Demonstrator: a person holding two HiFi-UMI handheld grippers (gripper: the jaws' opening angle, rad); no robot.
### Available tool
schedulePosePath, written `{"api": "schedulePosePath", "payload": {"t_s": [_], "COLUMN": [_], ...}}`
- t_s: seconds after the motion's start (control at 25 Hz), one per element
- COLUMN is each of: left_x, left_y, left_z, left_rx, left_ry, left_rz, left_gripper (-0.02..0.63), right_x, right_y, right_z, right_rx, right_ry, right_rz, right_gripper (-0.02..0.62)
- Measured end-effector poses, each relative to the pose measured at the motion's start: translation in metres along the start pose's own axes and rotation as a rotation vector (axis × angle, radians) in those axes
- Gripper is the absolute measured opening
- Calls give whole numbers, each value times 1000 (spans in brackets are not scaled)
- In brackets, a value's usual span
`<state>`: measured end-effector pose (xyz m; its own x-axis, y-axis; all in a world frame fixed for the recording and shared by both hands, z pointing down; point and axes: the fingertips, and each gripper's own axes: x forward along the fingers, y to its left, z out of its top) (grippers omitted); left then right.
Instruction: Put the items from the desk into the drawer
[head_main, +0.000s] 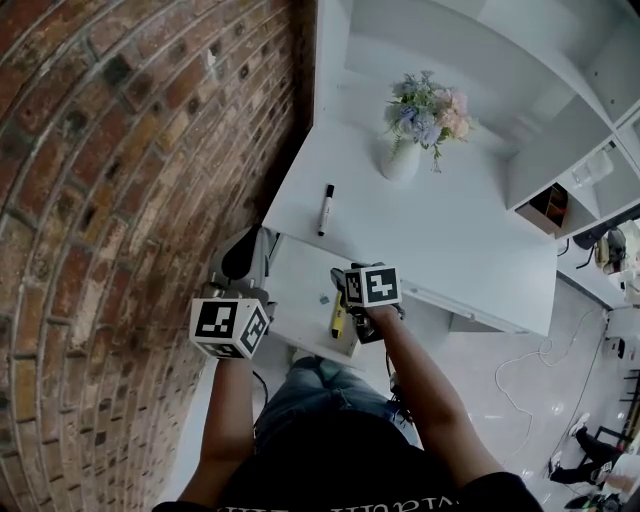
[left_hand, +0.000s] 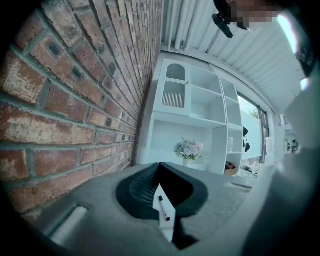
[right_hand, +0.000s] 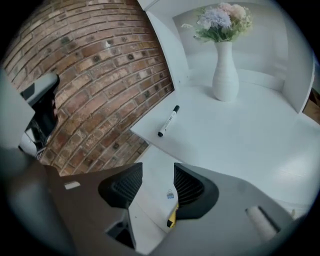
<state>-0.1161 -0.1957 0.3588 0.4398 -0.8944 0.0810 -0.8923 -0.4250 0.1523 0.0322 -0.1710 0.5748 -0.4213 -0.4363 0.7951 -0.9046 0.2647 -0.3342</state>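
We record a yellow item (head_main: 337, 321) and small blue clip (right_hand: 170, 194) lying in the open white drawer (head_main: 300, 290), the black-capped white marker (head_main: 325, 209) yet to leave the white desk (head_main: 440, 230), and the left gripper (left_hand: 162, 195) and right gripper (right_hand: 157, 182) jaws both parted, holding nothing.

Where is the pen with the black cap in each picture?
Head view: the pen lies left of the middle, below and left of the flower vase.
Left gripper view: the pen is low in the middle.
Right gripper view: the pen is near the middle.
Shared landmark: the flower vase, beyond the pen in every view.
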Motion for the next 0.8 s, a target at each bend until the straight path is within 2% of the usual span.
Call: {"api": "schedulePosePath", "payload": {"t_s": [0.2,0.4,0.6,0.8], "left_x": [0,2,1,0], "left_y": [6,18,31,40], "left_z": [-5,-6,-15,-28], "left_rx": [-3,3,-6,-13], "left_ry": [16,23,43,70], "left_rz": [4,17,36,44], "left_gripper": [2,2,2,2], "right_x": [5,26,62,89], "right_y": [7,-7,-24,-37], "right_z": [45,88,106,119], "right_rx": [47,75,138,129], "right_ry": [-93,-155,-114,-34], "right_rz": [26,-17,-71,-147], "right_gripper": [204,195,183,179]}}
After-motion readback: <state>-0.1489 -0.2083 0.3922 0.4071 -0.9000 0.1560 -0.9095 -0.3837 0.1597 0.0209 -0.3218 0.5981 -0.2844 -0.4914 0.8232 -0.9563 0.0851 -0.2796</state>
